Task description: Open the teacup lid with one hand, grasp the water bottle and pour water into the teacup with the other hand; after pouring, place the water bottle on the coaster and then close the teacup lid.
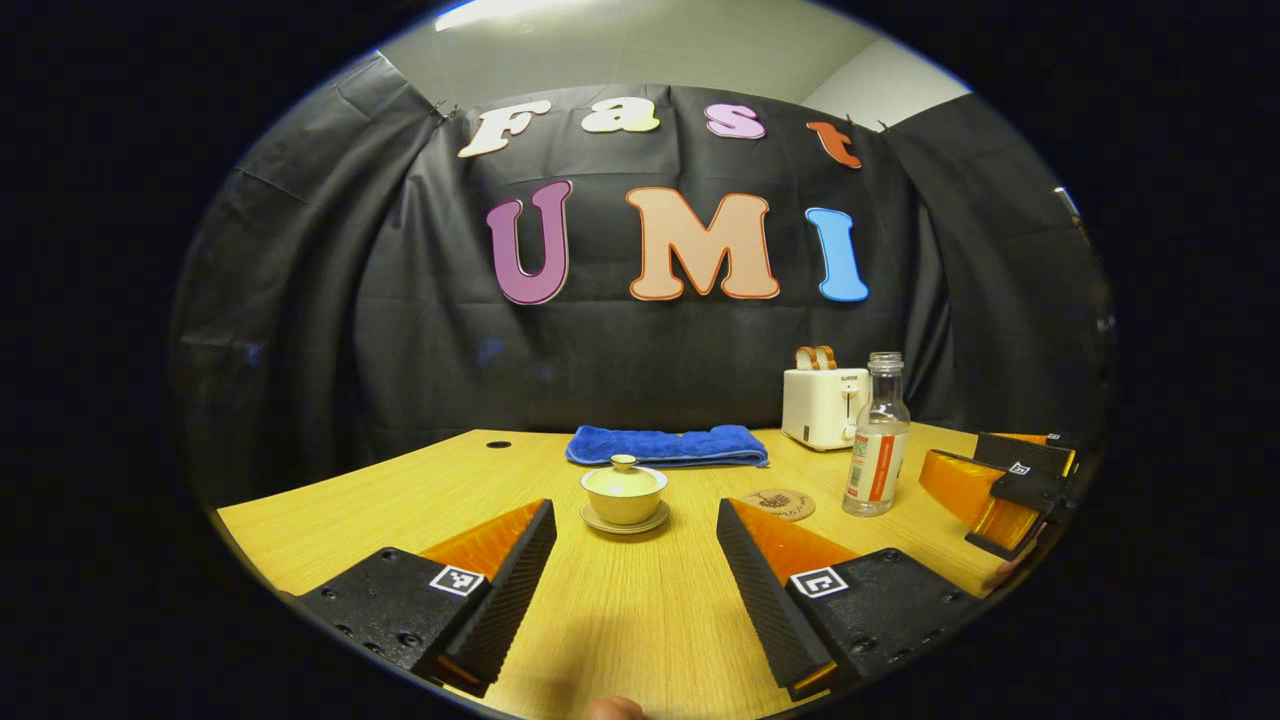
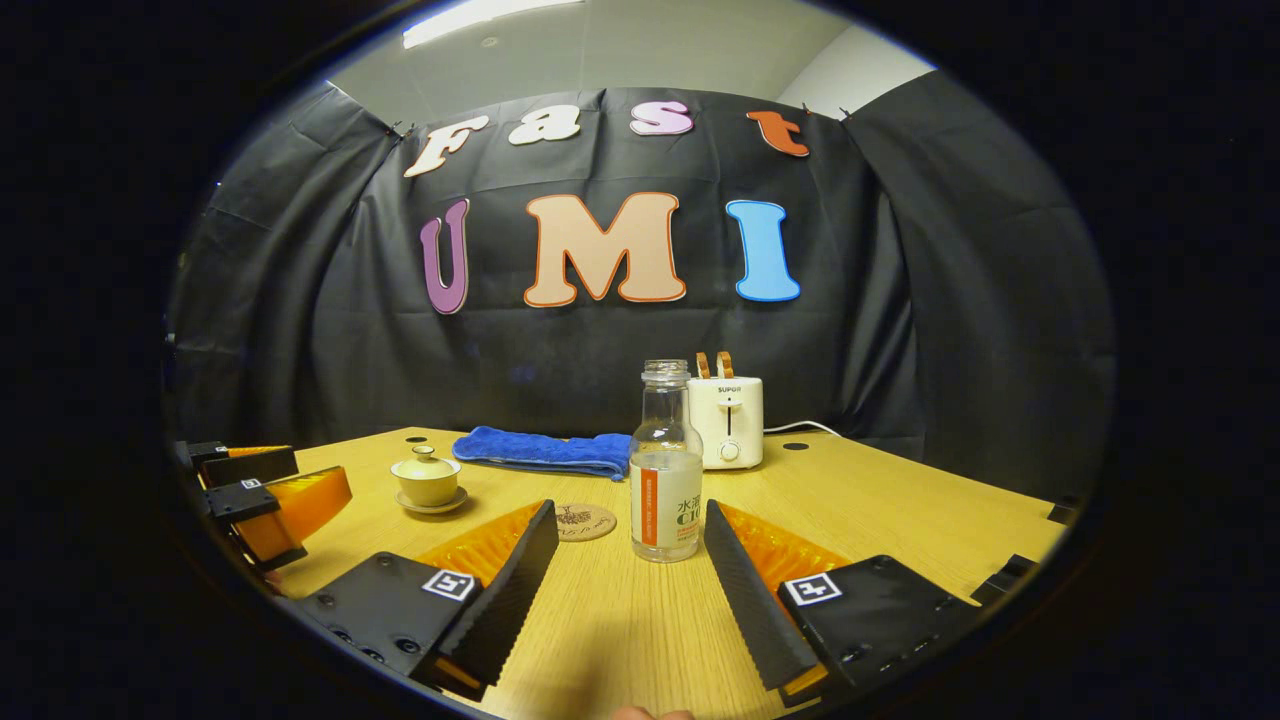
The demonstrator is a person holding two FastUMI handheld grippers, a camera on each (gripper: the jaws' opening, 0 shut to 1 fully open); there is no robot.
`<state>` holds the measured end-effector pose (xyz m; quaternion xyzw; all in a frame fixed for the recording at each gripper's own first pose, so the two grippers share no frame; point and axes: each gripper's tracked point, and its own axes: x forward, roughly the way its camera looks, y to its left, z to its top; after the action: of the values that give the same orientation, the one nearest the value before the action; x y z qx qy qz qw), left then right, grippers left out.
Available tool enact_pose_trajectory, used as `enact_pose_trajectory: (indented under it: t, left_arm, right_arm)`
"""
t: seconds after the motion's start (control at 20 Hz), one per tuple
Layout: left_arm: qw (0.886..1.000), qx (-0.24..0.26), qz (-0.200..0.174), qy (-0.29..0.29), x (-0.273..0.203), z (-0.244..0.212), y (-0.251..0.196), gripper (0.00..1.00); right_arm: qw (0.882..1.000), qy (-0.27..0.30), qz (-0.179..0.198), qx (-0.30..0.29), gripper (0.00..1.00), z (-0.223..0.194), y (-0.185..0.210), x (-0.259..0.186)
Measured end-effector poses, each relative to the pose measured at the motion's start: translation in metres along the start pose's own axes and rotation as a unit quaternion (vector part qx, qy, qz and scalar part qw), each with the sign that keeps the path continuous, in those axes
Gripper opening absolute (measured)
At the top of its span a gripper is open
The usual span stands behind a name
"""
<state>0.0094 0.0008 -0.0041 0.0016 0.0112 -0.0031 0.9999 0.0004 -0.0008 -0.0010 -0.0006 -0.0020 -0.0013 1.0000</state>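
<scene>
— So, how does the left gripper (image 1: pixel 632 550) stand?
— Its jaws are spread wide apart, holding nothing and touching nothing, above the wooden bench (image 1: pixel 620 620). In the left gripper view the teacup (image 1: pixel 624 493) sits straight ahead, beyond the fingertips and clear of them, on its saucer (image 1: pixel 625 525) with the lid (image 1: pixel 623 479) on.
— And the right gripper (image 2: pixel 630 545)?
— Equally wide, and empty. In the right gripper view the water bottle (image 2: pixel 666 465) stands upright just ahead of the gap between its fingers, uncapped, with water in its lower part. Neither finger touches the glass.
— Where is the coaster?
— The round coaster (image 2: pixel 585 521) lies flat just left of the bottle in the right gripper view, bare. In the left gripper view it lies between the teacup and the bottle, close to the bottle's base.
— Can each gripper be seen from the other side?
— Yes. The right gripper appears at the right edge of the left gripper view, near the bottle; the left one appears at the left edge of the right gripper view, near the teacup. Whether those far jaws are parted cannot be judged from there.
— Anything behind?
— A folded blue towel (image 1: pixel 667 445) and a white toaster (image 1: pixel 824 405) with two slices in it stand near the back of the bench.
</scene>
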Motion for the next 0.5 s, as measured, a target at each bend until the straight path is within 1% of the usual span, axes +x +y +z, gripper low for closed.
enact_pose_trajectory:
  t: [0.05,0.35,0.4,0.5]
  left_arm:
    - [1.0,0.0,0.0,0.002,0.002,-0.001,0.0,0.94]
    - [1.0,0.002,0.007,0.005,0.038,-0.002,0.002,0.94]
    - [1.0,0.0,0.012,0.003,0.046,-0.001,0.004,0.95]
    - [1.0,0.001,0.02,0.004,0.064,-0.003,0.008,0.94]
  right_arm:
    - [1.0,0.0,0.0,0.0,0.89,0.0,0.0,0.0]
    - [1.0,0.002,0.005,-0.001,0.89,0.0,-0.001,0.003]
    - [1.0,0.003,0.006,0.0,0.95,0.0,-0.001,0.003]
    - [1.0,0.002,-0.001,0.0,0.95,0.0,-0.012,0.008]
